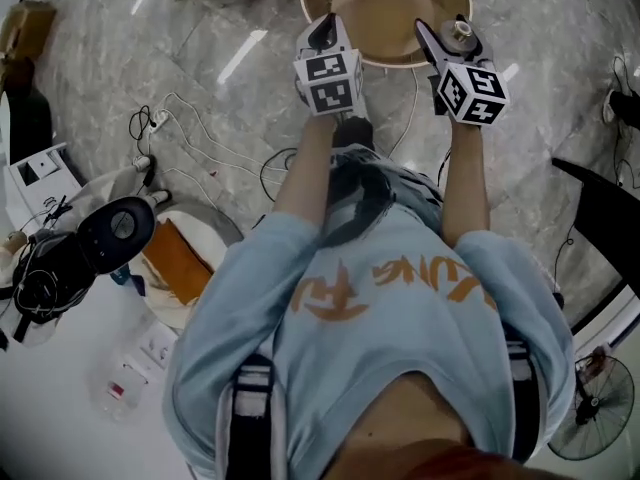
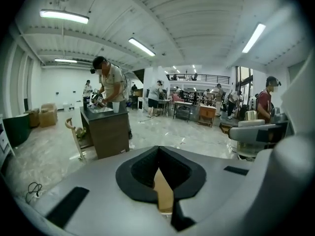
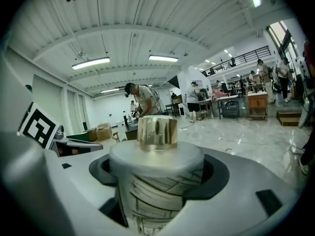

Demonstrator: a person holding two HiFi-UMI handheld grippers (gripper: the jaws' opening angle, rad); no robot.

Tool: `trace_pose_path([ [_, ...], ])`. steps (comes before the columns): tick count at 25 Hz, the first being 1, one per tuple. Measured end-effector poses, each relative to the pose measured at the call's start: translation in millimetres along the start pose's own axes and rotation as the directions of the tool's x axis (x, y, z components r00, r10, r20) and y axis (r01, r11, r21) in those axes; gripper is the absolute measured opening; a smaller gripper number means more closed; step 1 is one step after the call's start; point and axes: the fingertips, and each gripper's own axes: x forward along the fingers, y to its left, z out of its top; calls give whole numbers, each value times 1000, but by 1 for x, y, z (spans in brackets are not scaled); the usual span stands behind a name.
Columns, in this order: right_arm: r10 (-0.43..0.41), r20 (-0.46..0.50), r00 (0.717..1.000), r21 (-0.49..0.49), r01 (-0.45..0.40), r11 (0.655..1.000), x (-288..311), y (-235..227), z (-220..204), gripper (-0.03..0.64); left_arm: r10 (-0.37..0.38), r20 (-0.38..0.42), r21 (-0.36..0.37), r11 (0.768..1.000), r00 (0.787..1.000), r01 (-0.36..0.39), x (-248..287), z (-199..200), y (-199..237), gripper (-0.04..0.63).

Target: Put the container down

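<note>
The container (image 3: pixel 157 181) is a white cylinder with dark line drawings and a gold cap (image 3: pixel 157 132). My right gripper (image 3: pixel 160 186) is shut on its body and holds it upright. In the head view the right gripper (image 1: pixel 450 38) carries the container (image 1: pixel 461 31) over the near rim of a round tan wooden table (image 1: pixel 385 13). My left gripper (image 1: pixel 322 30) is held up beside it, over the same rim. In the left gripper view the left gripper (image 2: pixel 158 171) has its black pads (image 2: pixel 142 168) meeting, with a thin tan sliver showing low between them; I cannot tell what the sliver is.
White and black cables (image 1: pixel 200 138) trail over the marble floor. A white desk with a black headset (image 1: pixel 60 258) and a round bin with orange cloth (image 1: pixel 180 258) lie at the left. A fan (image 1: pixel 590 408) stands at the lower right. People work at a dark cabinet (image 2: pixel 106 129) farther off.
</note>
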Motion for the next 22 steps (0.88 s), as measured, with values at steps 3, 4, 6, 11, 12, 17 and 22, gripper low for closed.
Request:
trace_pose_path([
  [3, 25, -18, 1000, 7, -25, 1000, 45, 8, -4, 354, 0, -29, -11, 1000, 1000, -1, 37, 3, 27, 25],
  [4, 32, -22, 999, 0, -32, 999, 55, 12, -4, 354, 2, -34, -22, 1000, 999, -3, 47, 5, 35, 25],
  [6, 34, -33, 999, -9, -34, 999, 70, 15, -1, 354, 6, -41, -41, 999, 999, -7, 66, 10, 45, 25],
  [11, 7, -105, 994, -13, -9, 1000, 91, 0, -20, 354, 24, -52, -54, 998, 998, -27, 98, 7, 52, 25],
  [12, -5, -120, 993, -6, 4, 1000, 92, -7, -26, 354, 13, -66, -58, 998, 998, -17, 105, 3, 49, 25],
  [17, -23, -186, 982, 2, 24, 1000, 85, -43, -50, 354, -8, -127, -92, 996, 992, -3, 121, -23, 23, 25],
  [22, 25, -254, 967, 37, -16, 999, 107, -58, -103, 354, 6, -205, -121, 992, 979, -32, 146, -76, 20, 25],
])
